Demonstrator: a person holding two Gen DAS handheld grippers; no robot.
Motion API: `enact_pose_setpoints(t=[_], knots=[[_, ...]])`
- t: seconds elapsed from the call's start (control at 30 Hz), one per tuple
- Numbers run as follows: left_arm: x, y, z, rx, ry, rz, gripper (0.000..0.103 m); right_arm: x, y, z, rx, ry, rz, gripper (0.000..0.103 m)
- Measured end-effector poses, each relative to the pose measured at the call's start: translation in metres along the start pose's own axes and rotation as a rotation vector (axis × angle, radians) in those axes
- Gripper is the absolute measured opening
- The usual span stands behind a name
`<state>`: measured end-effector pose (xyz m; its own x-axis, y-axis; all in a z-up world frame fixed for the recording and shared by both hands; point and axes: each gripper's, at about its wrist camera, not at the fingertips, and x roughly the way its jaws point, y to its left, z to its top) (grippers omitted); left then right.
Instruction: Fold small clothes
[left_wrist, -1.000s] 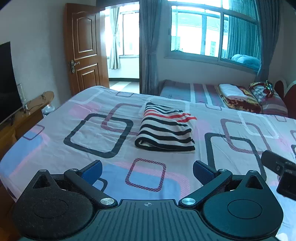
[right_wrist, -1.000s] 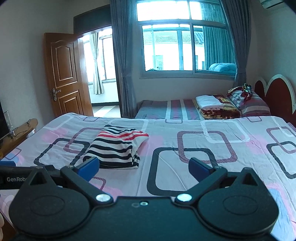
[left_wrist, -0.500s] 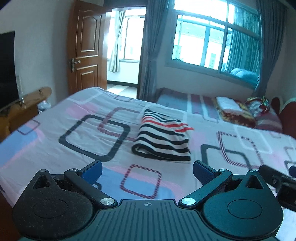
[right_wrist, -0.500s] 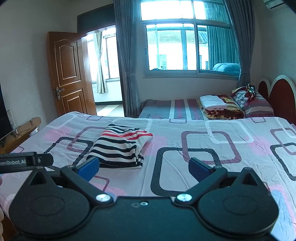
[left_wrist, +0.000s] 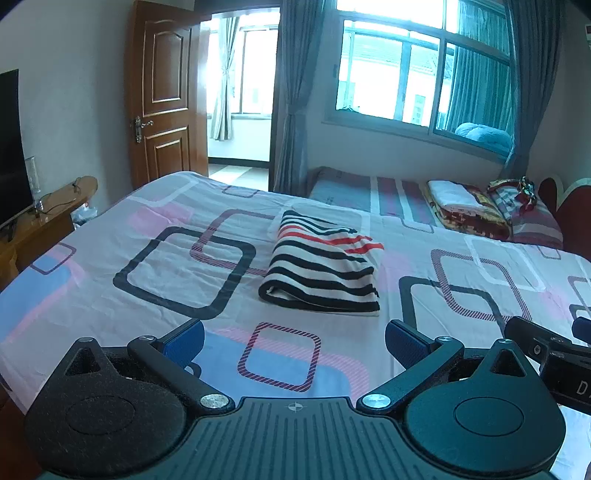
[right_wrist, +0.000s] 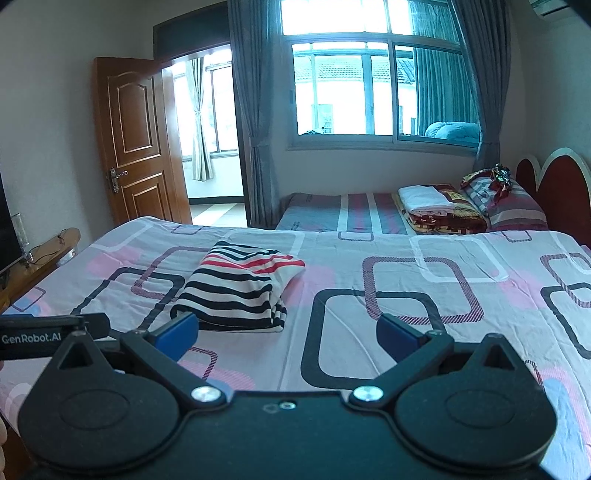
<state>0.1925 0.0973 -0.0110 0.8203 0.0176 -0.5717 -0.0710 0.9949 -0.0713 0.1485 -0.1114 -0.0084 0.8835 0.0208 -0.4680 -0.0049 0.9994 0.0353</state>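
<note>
A folded garment (left_wrist: 325, 271) with black, white and red stripes lies on the patterned bedsheet (left_wrist: 177, 273), a compact bundle with its fold edge toward me. In the right wrist view the same garment (right_wrist: 236, 291) sits left of centre. My left gripper (left_wrist: 293, 341) is open and holds nothing, hovering above the near part of the bed, short of the garment. My right gripper (right_wrist: 286, 334) is also open and holds nothing, with its left blue finger (right_wrist: 177, 332) just in front of the garment's near corner. Each gripper's body shows at the edge of the other's view.
A second bed (right_wrist: 354, 214) with folded blankets (right_wrist: 439, 206) and a pillow stands beyond, under the window. A wooden door (left_wrist: 164, 96) stands open at the back left. A wooden TV stand (left_wrist: 40, 218) with a screen borders the bed's left side. A red headboard (right_wrist: 554, 188) is at right.
Both grippers have drifted slightly, tilting upward and back, so the garment sits a little farther in each view. The garment has not moved and both grippers stay open.
</note>
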Motion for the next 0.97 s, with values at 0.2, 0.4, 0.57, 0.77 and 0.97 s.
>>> enact_pose_setpoints(t=[0.2, 0.4, 0.57, 0.77, 0.97], knots=[[0.003, -0.002, 0.002, 0.006, 0.002, 0.002, 0.103, 0.004, 0.001, 0.0, -0.004, 0.003, 0.002, 0.102], [0.005, -0.003, 0.003, 0.015, -0.002, 0.009, 0.103, 0.007, 0.003, 0.001, -0.004, 0.005, 0.007, 0.102], [0.007, -0.002, 0.003, 0.015, 0.006, 0.008, 0.103, 0.008, 0.003, 0.0, -0.004, 0.008, 0.006, 0.102], [0.014, -0.001, 0.005, 0.039, 0.003, -0.007, 0.103, 0.017, 0.008, 0.0, -0.005, 0.02, 0.01, 0.102], [0.022, 0.005, 0.009, 0.028, -0.013, -0.049, 0.103, 0.026, 0.014, 0.001, -0.001, 0.032, 0.014, 0.102]])
